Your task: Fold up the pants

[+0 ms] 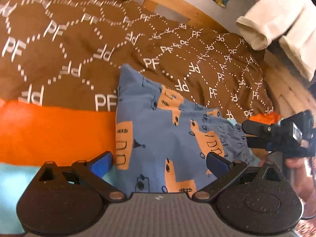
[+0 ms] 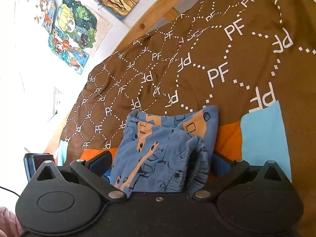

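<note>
Small blue pants [image 1: 169, 130] with orange truck prints lie folded on a brown bedspread [image 1: 75, 45] patterned with white "PF" letters. My left gripper [image 1: 158, 163] is open, its blue-padded jaws wide apart over the near edge of the pants, holding nothing. My right gripper [image 1: 256, 136] shows at the right of the left wrist view, at the gathered waistband end. In the right wrist view the right gripper [image 2: 160, 165] is open with the pants [image 2: 165, 148] bunched between its spread jaws; the right fingertip is hidden behind the fabric.
The bedspread [image 2: 227, 59] has an orange band [image 1: 55, 132] and light blue patches [image 2: 262, 136]. A wooden bed frame [image 1: 171, 2] runs behind. Cream fabric [image 1: 276, 23] hangs at upper right. Drawings [image 2: 73, 31] hang on the white wall.
</note>
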Demonstrator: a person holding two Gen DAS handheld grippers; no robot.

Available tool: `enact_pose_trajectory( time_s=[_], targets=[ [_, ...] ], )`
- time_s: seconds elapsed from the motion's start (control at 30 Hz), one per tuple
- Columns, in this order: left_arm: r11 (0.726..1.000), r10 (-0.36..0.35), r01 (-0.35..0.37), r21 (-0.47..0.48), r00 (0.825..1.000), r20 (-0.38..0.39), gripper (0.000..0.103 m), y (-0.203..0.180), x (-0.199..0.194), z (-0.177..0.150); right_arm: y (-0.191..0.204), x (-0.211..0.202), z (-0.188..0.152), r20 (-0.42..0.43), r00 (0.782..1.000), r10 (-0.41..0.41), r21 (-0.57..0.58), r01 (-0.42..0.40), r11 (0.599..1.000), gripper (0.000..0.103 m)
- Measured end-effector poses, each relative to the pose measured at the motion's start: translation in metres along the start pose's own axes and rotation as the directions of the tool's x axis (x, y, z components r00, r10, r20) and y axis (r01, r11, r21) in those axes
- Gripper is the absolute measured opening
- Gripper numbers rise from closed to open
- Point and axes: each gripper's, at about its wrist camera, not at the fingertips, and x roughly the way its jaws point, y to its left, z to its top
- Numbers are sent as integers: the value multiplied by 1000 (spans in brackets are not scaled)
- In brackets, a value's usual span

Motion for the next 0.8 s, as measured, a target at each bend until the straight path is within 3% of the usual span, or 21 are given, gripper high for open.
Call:
enact_pose_trajectory(
  time_s=[0.1,0.27,0.47,0.6,0.67,0.8],
  targets=[
    [999,-28,27,-32,1000,-9,102,7,1,1,-2,0,0,10,1000,8,17,-8,1000,102],
    [997,-42,40,-72,999,-24,91,18,0,2,-8,-1,3,30,999,17,67,-19,998,100],
    [993,-42,38,-115,999,-32,76,28,-3,4,-17,-6,4,45,998,-36,114,31,993,71],
    [993,-45,39,-113,998,-50,58,29,-2,3,-22,-7,1,43,995,-88,121,82,989,47],
    [994,-38,32,-107,998,-50,55,28,-2,3,-22,-6,-1,41,993,-108,119,103,987,43],
    [994,-6,-1,-108,998,-64,38,29,-2,4,-17,-4,-4,37,989,-144,84,141,986,41]
  ],
)
